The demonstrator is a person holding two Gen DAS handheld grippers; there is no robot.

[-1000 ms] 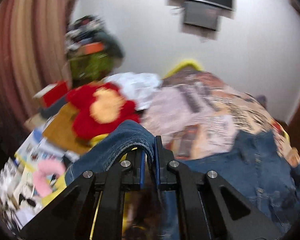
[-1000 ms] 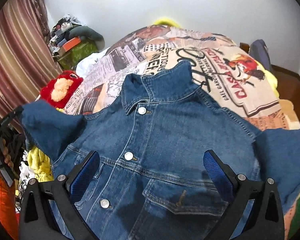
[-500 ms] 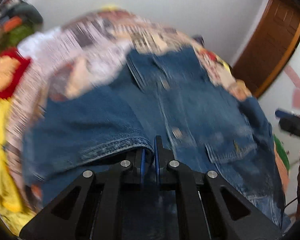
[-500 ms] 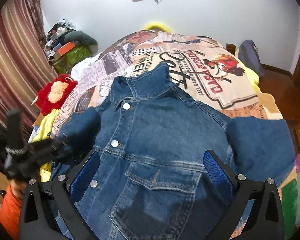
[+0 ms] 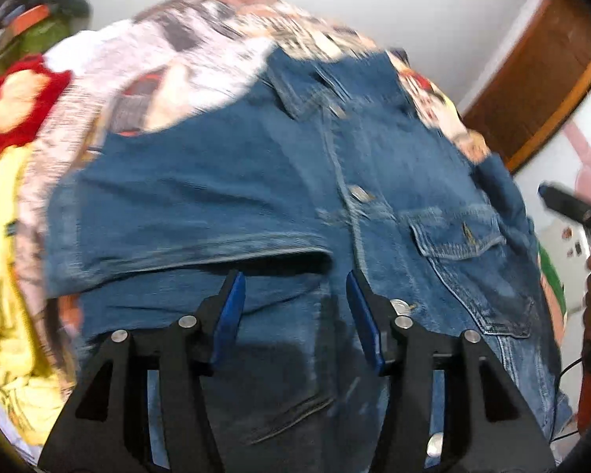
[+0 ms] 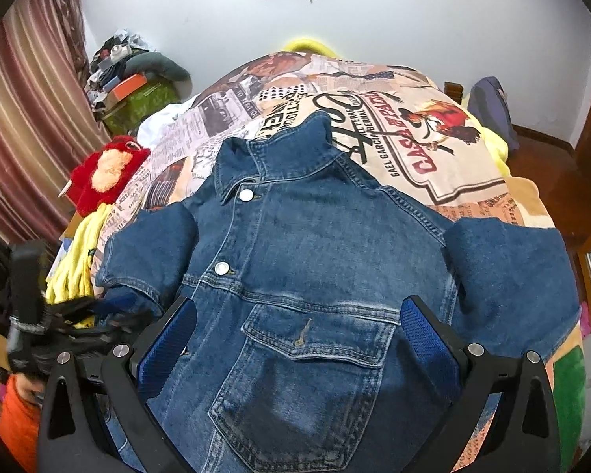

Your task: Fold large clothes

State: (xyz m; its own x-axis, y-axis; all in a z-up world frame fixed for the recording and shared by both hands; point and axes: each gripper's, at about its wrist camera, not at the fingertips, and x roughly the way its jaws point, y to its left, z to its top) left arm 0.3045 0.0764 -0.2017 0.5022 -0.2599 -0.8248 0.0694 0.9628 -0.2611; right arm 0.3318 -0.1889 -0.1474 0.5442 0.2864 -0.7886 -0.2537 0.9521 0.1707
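Denim fills both views — the jacket [image 6: 307,276] lies face up, buttoned, on the printed bedspread [image 6: 433,149], collar toward the wall. I see one sleeve [image 5: 185,197] folded across the chest, its cuff just ahead of my left gripper [image 5: 293,280], whose fingers are spread with nothing between them. My right gripper [image 6: 298,315] hangs over the chest pocket [image 6: 315,339] — spread wide too.

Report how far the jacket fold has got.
Done: the left sleeve lies folded in over the front of the denim jacket. In hand: nothing; the left tool is open just behind that sleeve's cuff, and the right tool hovers open. Left: the right sleeve is still spread outward, and the body is unfolded.
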